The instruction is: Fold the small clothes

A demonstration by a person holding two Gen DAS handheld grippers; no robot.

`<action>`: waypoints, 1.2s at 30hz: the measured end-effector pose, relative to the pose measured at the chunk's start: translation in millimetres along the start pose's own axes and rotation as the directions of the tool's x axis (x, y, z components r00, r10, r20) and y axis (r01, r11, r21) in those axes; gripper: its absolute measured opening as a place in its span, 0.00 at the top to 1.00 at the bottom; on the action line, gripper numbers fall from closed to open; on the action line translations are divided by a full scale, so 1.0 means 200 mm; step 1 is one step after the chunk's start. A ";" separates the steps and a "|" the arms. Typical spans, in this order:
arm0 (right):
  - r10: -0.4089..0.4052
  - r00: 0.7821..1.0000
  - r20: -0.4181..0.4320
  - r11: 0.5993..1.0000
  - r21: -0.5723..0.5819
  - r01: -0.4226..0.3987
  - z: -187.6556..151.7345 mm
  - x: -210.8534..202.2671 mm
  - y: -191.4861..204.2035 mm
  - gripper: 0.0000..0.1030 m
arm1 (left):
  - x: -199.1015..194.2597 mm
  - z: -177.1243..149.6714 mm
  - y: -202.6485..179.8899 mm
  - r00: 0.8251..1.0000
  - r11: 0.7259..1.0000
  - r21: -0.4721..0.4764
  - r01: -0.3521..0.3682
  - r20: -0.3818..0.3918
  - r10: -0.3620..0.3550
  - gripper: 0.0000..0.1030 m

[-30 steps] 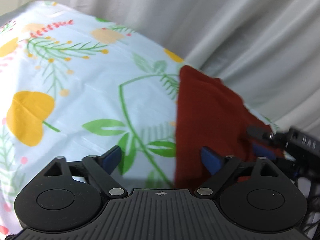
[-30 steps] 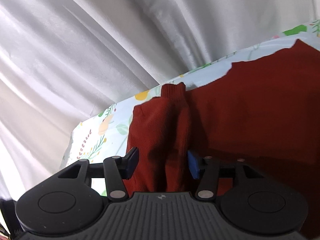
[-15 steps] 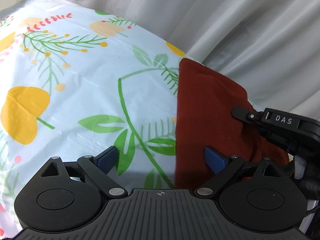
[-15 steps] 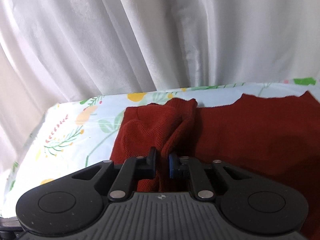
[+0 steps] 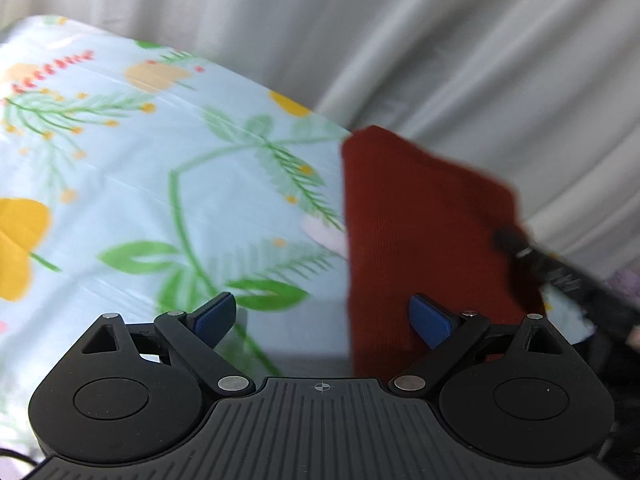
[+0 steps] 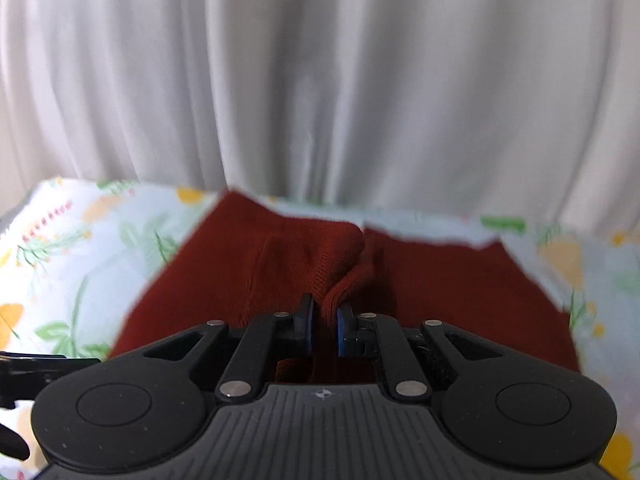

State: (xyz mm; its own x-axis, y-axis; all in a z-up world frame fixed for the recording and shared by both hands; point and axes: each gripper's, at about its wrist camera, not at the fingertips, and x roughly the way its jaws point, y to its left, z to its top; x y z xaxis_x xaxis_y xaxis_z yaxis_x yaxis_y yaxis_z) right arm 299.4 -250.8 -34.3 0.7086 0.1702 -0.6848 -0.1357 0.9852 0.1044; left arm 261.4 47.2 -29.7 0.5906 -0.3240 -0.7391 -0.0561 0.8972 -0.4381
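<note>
White curtain [image 6: 320,80] hangs behind a table under a flowered cloth [image 5: 160,168], pale blue with green leaves and yellow blooms.

Right gripper [image 6: 325,330] points down at a slant toward the table. Jaws nearly together and easing apart a little, with a raised fold of the dark red garment [image 6: 280,272] between the blue pads [image 6: 308,322]; the pads press on that fold, knit edge bunched up just ahead of the tips. The rest of the garment lies spread on the flowered cloth past and to both sides of the jaws, wider part off to the right. Beyond it a strip of flowered cloth, then the curtain. Black bit of the other tool shows low at the left edge.

Left gripper [image 5: 322,318] also tilts down at the table. Jaws spread wide, nothing pinched. Left pad [image 5: 214,316] sits over bare flowered cloth. Right pad sits over the near part of the garment [image 5: 420,240]; cannot tell if it touches. The garment's straight left edge runs away from between the jaws, so the gap shows cloth on the left, red knit on the right. Right of the jaws, the right gripper [image 5: 560,276] shows blurred, at the garment's right edge. Farther on, the curtain. View is motion-blurred.
</note>
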 end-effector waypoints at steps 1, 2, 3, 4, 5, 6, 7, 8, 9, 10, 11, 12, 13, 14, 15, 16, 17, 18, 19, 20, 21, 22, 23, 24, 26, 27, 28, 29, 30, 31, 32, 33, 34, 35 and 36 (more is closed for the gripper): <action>0.011 1.000 -0.014 1.000 0.018 -0.011 -0.01 0.00 -0.02 0.83 | 0.02 -0.02 -0.02 1.000 1.000 0.006 0.016 -0.013 -0.016 0.06; 0.016 1.000 -0.023 0.999 0.050 -0.015 -0.01 0.00 -0.04 0.80 | 0.04 -0.03 -0.04 0.999 0.999 0.011 0.031 -0.025 -0.031 0.06; 0.020 1.000 -0.018 0.996 0.093 -0.019 -0.01 -0.03 -0.07 0.75 | 0.06 -0.05 -0.05 0.998 0.999 0.013 0.042 -0.037 -0.042 0.06; 0.031 0.999 -0.009 0.991 0.128 -0.029 -0.01 -0.06 -0.10 0.67 | 0.07 -0.06 -0.07 0.998 0.999 0.011 0.048 -0.049 -0.047 0.06; 0.045 0.999 -0.006 0.985 0.165 -0.044 -0.01 -0.10 -0.13 0.63 | 0.08 -0.07 -0.07 0.997 0.999 0.009 0.053 -0.058 -0.052 0.06; 0.071 0.997 -0.003 0.975 0.213 -0.068 -0.03 -0.13 -0.16 0.56 | 0.09 -0.07 -0.07 0.997 0.999 0.009 0.053 -0.062 -0.053 0.06; 0.113 0.994 0.002 0.960 0.259 -0.110 -0.06 -0.17 -0.19 0.51 | 0.09 -0.08 -0.08 0.997 0.999 0.011 0.048 -0.067 -0.047 0.06; 0.179 0.984 0.005 0.934 0.315 -0.171 -0.10 -0.20 -0.23 0.50 | 0.08 -0.08 -0.07 0.997 0.999 0.014 0.044 -0.065 -0.043 0.06; 0.233 0.972 -0.004 0.905 0.365 -0.216 -0.15 -0.22 -0.25 0.49 | 0.07 -0.08 -0.07 0.997 0.999 0.018 0.045 -0.060 -0.044 0.06; 0.271 0.963 -0.015 0.879 0.411 -0.241 -0.21 -0.23 -0.26 0.49 | 0.06 -0.07 -0.06 0.997 0.999 0.018 0.041 -0.060 -0.040 0.06; 0.307 0.952 -0.021 0.848 0.459 -0.264 -0.26 -0.23 -0.28 0.49 | 0.05 -0.07 -0.05 0.998 0.999 0.010 0.034 -0.059 -0.034 0.06; 0.338 0.941 -0.022 0.819 0.500 -0.282 -0.30 -0.24 -0.28 0.48 | 0.04 -0.06 -0.03 0.998 1.000 0.000 0.032 -0.059 -0.032 0.06; 0.364 0.931 -0.021 0.790 0.537 -0.296 -0.34 -0.24 -0.28 0.48 | 0.03 -0.06 -0.02 0.998 0.999 -0.013 0.029 -0.059 -0.030 0.06; 0.387 0.922 -0.014 0.764 0.565 -0.312 -0.36 -0.22 -0.28 0.48 | 0.02 -0.06 -0.01 0.998 0.999 -0.024 0.023 -0.057 -0.025 0.06; 0.416 0.909 0.001 0.731 0.594 -0.335 -0.37 -0.20 -0.28 0.47 | 0.02 -0.05 -0.01 0.998 0.999 -0.031 0.016 -0.056 -0.017 0.06; 0.435 0.900 0.012 0.709 0.612 -0.351 -0.36 -0.19 -0.27 0.44 | 0.01 -0.06 0.00 0.998 0.999 -0.032 0.006 -0.056 -0.008 0.06; 0.452 0.892 0.022 0.692 0.622 -0.366 -0.35 -0.17 -0.26 0.43 | 0.01 -0.06 -0.01 0.998 1.000 -0.028 0.000 -0.055 -0.001 0.06; 0.475 0.879 0.026 0.677 0.628 -0.384 -0.34 -0.14 -0.25 0.42 | 0.00 -0.07 -0.01 0.998 1.000 -0.020 -0.004 -0.056 0.003 0.06; 0.494 0.869 0.024 0.661 0.638 -0.394 -0.34 -0.10 -0.24 0.42 | -0.01 -0.08 -0.01 0.998 1.000 -0.010 -0.005 -0.057 0.005 0.06; 0.504 0.863 0.030 0.645 0.652 -0.399 -0.34 -0.09 -0.22 0.42 | -0.02 -0.09 -0.02 0.998 1.000 0.001 -0.005 -0.062 0.005 0.06; 0.508 0.860 0.037 0.635 0.659 -0.404 -0.34 -0.07 -0.22 0.46 | -0.02 -0.11 -0.02 0.998 1.000 0.012 -0.006 -0.067 0.007 0.06; 0.489 0.872 0.035 0.648 0.655 -0.389 -0.33 -0.06 -0.21 0.64 | -0.03 -0.12 -0.03 0.997 1.000 0.025 -0.005 -0.071 0.007 0.06; 0.455 0.890 0.016 0.685 0.633 -0.361 -0.32 -0.06 -0.19 0.74 | -0.03 -0.13 -0.03 0.997 0.999 0.039 -0.001 -0.075 0.004 0.06; 0.427 0.904 -0.011 0.724 0.602 -0.335 -0.31 -0.06 -0.16 0.78 | -0.04 -0.15 -0.04 0.997 0.998 0.055 0.005 -0.079 0.000 0.06; 0.396 0.918 -0.021 0.761 0.566 -0.316 -0.26 -0.09 -0.12 0.81 | -0.04 -0.17 -0.05 0.996 0.996 0.089 0.005 -0.089 0.003 0.06; 0.404 0.915 -0.003 0.748 0.576 -0.329 -0.25 -0.13 -0.13 0.82 | -0.04 -0.19 -0.06 0.996 0.994 0.109 -0.003 -0.093 0.013 0.06; 0.444 0.895 0.043 0.688 0.623 -0.371 -0.24 -0.15 -0.16 0.82 | -0.03 -0.20 -0.06 0.995 0.992 0.126 -0.007 -0.095 0.019 0.06; 0.491 0.866 0.096 0.611 0.670 -0.421 -0.24 -0.16 -0.20 0.82 | -0.02 -0.20 -0.07 0.995 0.990 0.140 -0.010 -0.096 0.024 0.06; 0.526 0.838 0.146 0.536 0.708 -0.460 -0.24 -0.16 -0.23 0.83 | -0.01 -0.21 -0.08 0.995 0.989 0.150 -0.009 -0.095 0.024 0.06; 0.555 0.810 0.191 0.465 0.736 -0.492 -0.25 -0.16 -0.26 0.83 | 0.00 -0.21 -0.09 0.995 0.987 0.158 -0.008 -0.092 0.023 0.06; 0.572 0.791 0.217 0.424 0.748 -0.511 -0.27 -0.15 -0.28 0.83 | 0.01 -0.22 -0.10 0.996 0.986 0.169 -0.014 -0.082 0.028 0.06; 0.559 0.806 0.196 0.455 0.740 -0.496 -0.28 -0.15 -0.29 0.83 | 0.02 -0.22 -0.12 0.997 0.984 0.179 -0.023 -0.069 0.036 0.06; 0.504 0.854 0.128 0.565 0.700 -0.438 -0.27 -0.16 -0.29 0.84 | 0.03 -0.22 -0.13 0.997 0.983 0.182 -0.039 -0.053 0.049 0.06; 0.421 0.906 0.047 0.695 0.625 -0.355 -0.27 -0.17 -0.27 0.85 | 0.04 -0.21 -0.13 0.997 0.983 0.175 -0.062 -0.032 0.069 0.06; 0.340 0.940 -0.034 0.801 0.534 -0.271 -0.28 -0.16 -0.24 0.85 | 0.05 -0.21 -0.14 0.995 0.982 0.165 -0.091 -0.012 0.094 0.06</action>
State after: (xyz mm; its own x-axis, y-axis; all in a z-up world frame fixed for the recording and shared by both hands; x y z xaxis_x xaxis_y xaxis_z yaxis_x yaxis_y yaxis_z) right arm 243.4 -305.5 -58.1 0.5961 0.4944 -0.6326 0.0689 0.7535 0.6538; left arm 234.9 6.6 -46.7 0.5731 -0.2414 -0.7832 0.0236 0.9601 -0.2787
